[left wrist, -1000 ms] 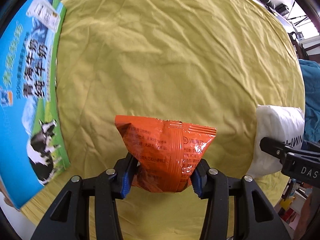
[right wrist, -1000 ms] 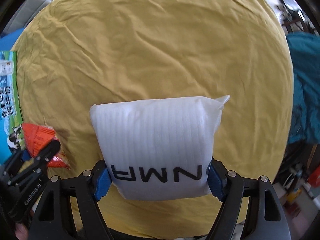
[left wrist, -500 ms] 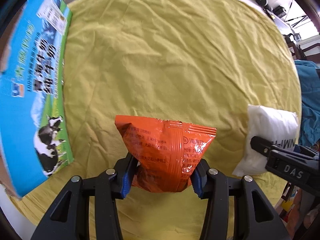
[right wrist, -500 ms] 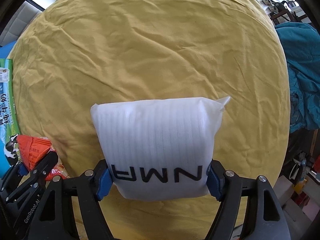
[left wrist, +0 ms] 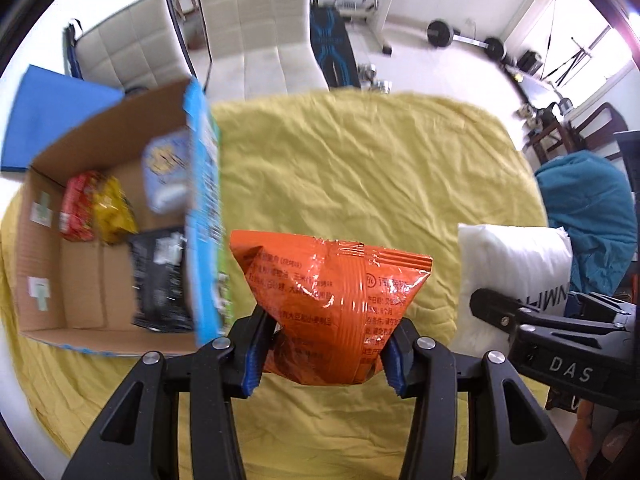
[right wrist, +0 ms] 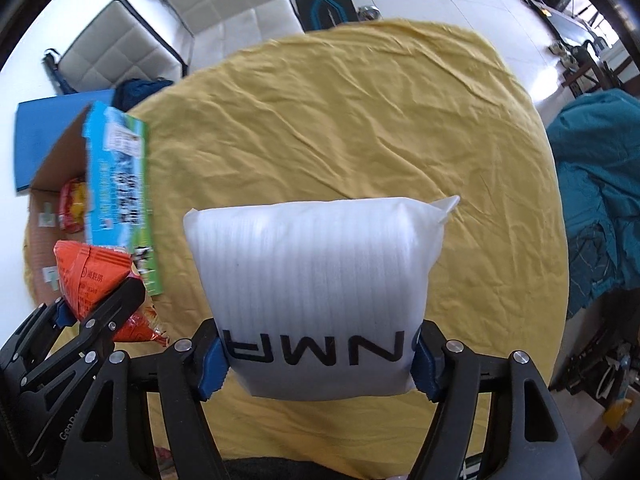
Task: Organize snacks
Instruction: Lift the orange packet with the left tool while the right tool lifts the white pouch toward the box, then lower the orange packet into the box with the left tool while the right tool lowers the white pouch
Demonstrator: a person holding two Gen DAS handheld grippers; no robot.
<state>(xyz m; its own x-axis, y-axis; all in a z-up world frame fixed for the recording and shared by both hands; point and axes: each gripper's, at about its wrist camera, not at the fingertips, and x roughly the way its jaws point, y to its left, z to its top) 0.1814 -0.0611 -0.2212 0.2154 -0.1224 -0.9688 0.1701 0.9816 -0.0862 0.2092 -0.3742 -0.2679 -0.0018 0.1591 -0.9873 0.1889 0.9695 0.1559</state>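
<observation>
Above the wrinkled yellow cloth (left wrist: 360, 168) covering the round table, the left gripper (left wrist: 324, 354) is pinching a glossy, crinkled orange snack bag (left wrist: 332, 304) by its lower end, blue pads pressing in from both sides so the foil is puffing out above them. Just right of the orange bag, the right gripper (right wrist: 320, 364) is clamping a soft white pouch (right wrist: 316, 280) of ribbed foam-like wrap with black letters along its bottom edge. Left of the orange bag, an open cardboard box (left wrist: 76, 312) with a blue-and-green printed outer wall is sitting on the cloth; inside it are lying a red packet (left wrist: 76, 208), a yellow packet (left wrist: 112, 216), a black packet (left wrist: 160, 280) and a pale blue one (left wrist: 166, 176), all somewhat blurred.
</observation>
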